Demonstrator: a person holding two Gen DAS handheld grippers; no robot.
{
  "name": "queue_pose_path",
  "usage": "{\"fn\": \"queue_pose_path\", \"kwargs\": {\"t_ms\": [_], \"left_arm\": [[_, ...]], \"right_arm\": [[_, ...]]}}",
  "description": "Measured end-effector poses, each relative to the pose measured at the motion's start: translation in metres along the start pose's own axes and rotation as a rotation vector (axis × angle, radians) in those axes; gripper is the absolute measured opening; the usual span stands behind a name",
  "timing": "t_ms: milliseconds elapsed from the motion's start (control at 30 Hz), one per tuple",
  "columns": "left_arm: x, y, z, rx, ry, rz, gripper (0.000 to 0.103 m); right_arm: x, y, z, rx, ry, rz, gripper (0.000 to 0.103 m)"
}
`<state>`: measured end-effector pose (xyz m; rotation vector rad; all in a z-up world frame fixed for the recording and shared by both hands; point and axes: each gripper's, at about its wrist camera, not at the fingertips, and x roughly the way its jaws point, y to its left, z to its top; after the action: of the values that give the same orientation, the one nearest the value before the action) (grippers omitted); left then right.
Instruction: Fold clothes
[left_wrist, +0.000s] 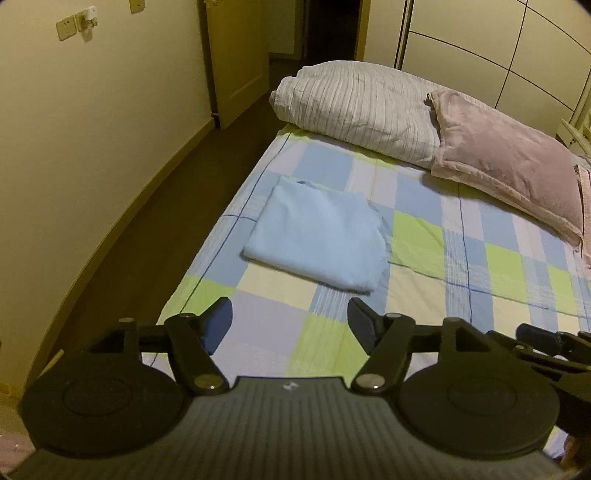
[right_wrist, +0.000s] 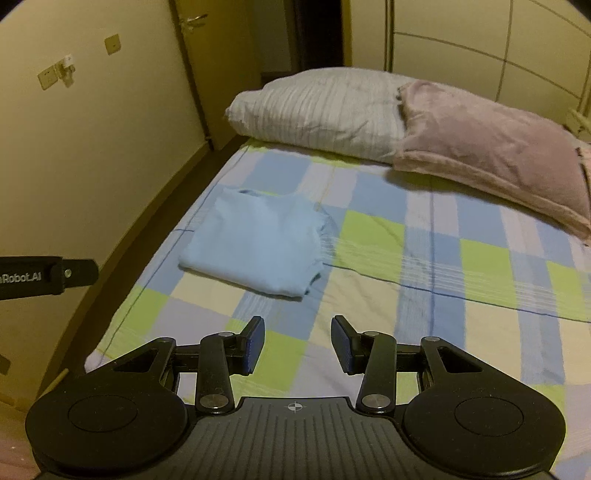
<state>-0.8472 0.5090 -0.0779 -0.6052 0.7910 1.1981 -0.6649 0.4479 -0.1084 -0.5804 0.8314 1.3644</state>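
I hold both sets of jaws spread wide and empty, left gripper (left_wrist: 291, 325) and right gripper (right_wrist: 297, 343), short of the light blue garment (left_wrist: 317, 236). It lies folded flat on the bed (left_wrist: 424, 288), near its wall-side edge; I see nothing else to fold.

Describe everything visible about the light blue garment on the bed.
The light blue garment is folded into a neat, roughly rectangular stack of several layers, in thin, soft, plain cloth with no visible print. It lies flat on the checked bedsheet, near the bed's wall-side edge and short of the pillows. Nothing else touches it; both sets of jaws are open and held back from it.
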Motion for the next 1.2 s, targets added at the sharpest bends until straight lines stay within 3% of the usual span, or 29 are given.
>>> {"fn": "queue_pose_path", "kwargs": {"t_ms": [200,467,833,1200], "left_arm": [[-0.026,-0.004,-0.02,0.026,-0.043,0.025,0.068],[-0.028,0.011,-0.026,0.017,-0.03,-0.071,0.068],[0.009,0.052,0.004,0.183,0.028,-0.157,0.068],[0.058,0.069,0.034,0.24,0.097,-0.18,0.068]], "right_arm": [[-0.024,-0.004,-0.018,0.046,0.01,0.011,0.044],[-0.028,0.016,-0.021,0.06,0.043,-0.005,0.044],[0.002,0.065,-0.004,0.127,0.102,-0.073,0.044],[0.051,0.088,0.013,0.212,0.163,-0.111,0.044]]}}
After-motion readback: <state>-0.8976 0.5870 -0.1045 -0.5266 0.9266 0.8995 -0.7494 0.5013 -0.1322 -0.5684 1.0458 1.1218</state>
